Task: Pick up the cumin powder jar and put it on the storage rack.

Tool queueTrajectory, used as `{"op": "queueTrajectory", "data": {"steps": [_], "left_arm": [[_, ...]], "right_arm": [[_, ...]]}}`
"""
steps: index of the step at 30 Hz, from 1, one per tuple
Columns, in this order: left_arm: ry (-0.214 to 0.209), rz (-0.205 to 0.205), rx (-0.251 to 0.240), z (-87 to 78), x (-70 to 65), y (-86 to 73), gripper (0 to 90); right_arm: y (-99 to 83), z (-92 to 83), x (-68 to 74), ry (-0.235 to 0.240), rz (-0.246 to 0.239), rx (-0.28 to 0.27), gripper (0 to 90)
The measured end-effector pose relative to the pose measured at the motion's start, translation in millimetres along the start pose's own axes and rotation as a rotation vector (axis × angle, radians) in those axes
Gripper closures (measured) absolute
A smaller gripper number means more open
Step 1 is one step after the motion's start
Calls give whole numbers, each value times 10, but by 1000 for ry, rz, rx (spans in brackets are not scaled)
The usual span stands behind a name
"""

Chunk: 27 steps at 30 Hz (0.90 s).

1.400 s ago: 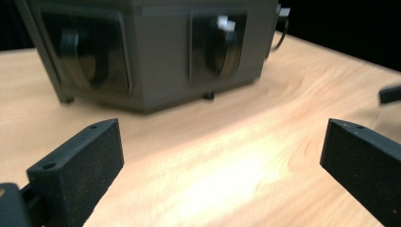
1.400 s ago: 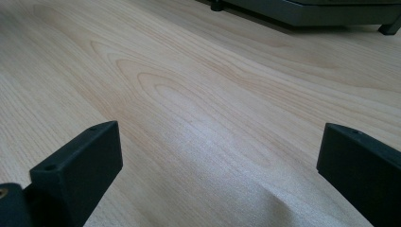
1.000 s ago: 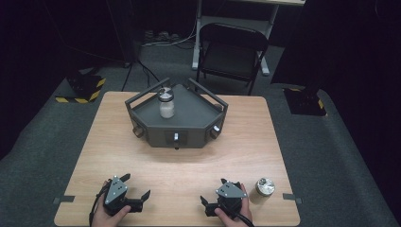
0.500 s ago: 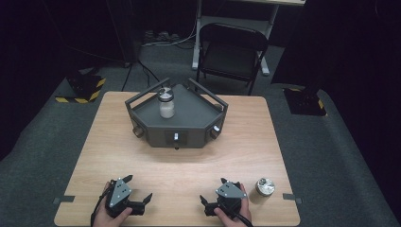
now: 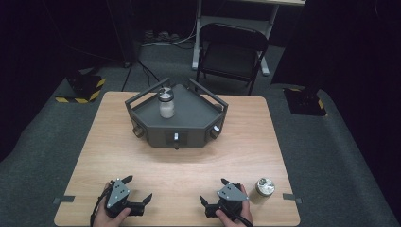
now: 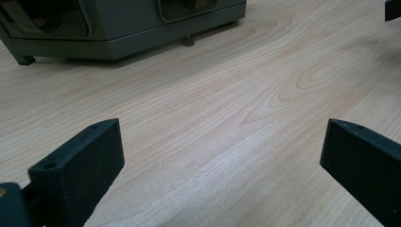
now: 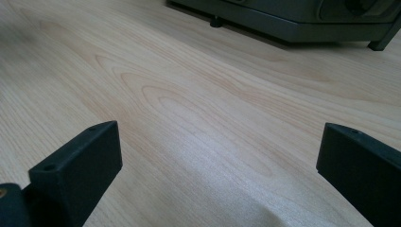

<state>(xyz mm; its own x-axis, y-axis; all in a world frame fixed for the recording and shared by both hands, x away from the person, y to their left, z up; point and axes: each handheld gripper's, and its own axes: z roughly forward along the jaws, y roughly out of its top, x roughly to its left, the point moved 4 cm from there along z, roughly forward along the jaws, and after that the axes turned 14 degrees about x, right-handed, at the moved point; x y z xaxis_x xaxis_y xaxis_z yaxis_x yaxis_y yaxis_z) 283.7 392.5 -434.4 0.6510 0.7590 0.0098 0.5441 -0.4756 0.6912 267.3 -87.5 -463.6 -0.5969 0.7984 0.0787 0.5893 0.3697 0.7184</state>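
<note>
A dark grey angular tray stand sits at the table's far middle. A white jar with a silver lid stands upright on it. A second small jar with a silver lid stands near the front right edge, just right of my right gripper. That gripper rests open on the wood with nothing between its jaws. My left gripper rests open at the front left, also holding nothing. The stand's front wall lies ahead of the open left gripper. The same stand lies ahead of the open right gripper.
The wooden table has bare wood between the grippers and the stand. A folding chair stands behind the table. Black-and-yellow floor markers lie at the back left. The other gripper's jaw tip shows at the left gripper view's top right corner.
My left gripper has shifted slightly to the right on the table. The right gripper and both jars have stayed put.
</note>
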Motion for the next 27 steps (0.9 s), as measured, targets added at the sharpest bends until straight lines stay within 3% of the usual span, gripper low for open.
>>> {"op": "queueTrajectory", "data": {"steps": [8, 17, 27], "left_arm": [[-7, 2, -10, -13, -1, -24, 7], [-4, 0, -11, -15, -6, -26, 7], [-16, 5, -4, -13, 16, -15, 7]], "right_arm": [[-20, -145, -9, 15, 30, -57, 10], [-49, -365, -8, -14, 31, -126, 9], [-113, -703, -43, -95, 41, -221, 8]]}}
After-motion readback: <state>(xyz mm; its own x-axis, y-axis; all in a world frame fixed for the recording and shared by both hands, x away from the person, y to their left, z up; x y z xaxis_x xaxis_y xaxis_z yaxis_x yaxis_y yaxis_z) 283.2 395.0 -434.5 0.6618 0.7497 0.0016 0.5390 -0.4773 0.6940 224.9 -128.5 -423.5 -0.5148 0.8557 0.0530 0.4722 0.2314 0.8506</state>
